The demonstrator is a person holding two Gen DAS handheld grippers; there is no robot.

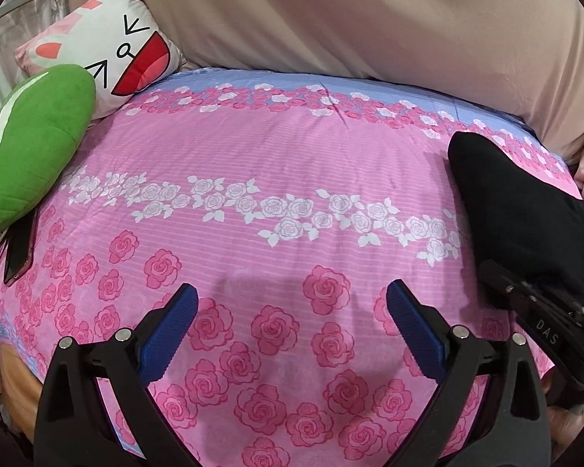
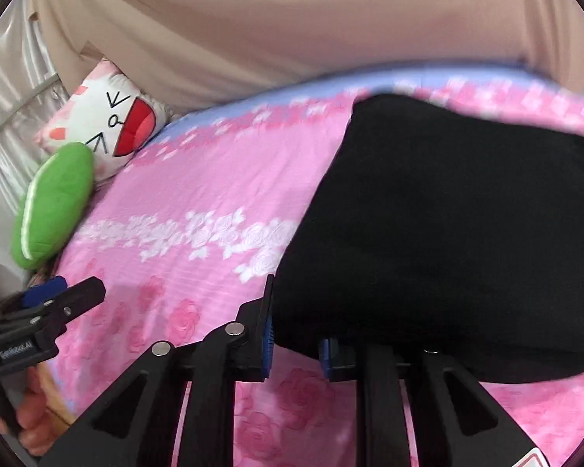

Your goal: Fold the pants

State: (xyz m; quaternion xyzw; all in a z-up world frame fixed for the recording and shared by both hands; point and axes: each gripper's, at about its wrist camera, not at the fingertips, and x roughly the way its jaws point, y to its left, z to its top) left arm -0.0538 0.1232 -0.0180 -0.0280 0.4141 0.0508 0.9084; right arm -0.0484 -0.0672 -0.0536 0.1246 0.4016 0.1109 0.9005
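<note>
- Left wrist view: the left gripper [image 1: 292, 311] hangs over the pink rose-print bedsheet [image 1: 253, 148] with its jaws wide apart and nothing between the blue pads.
- The black pants [image 1: 521, 218] are a compact bundle at the right side of the bed, and the right gripper [image 1: 541, 311] meets their near edge.
- A green plush cushion [image 1: 31, 148] and a cartoon-face pillow [image 1: 113, 43] lie at the far left; a beige cover [image 1: 370, 19] lies behind the bed.
- Right wrist view: the right gripper [image 2: 296, 346] has its jaws drawn close on the lower left edge of the pants [image 2: 447, 241], which drape over its right finger.
- This view is blurred. The left gripper [image 2: 54, 292] shows at the lower left, apart from the pants.
</note>
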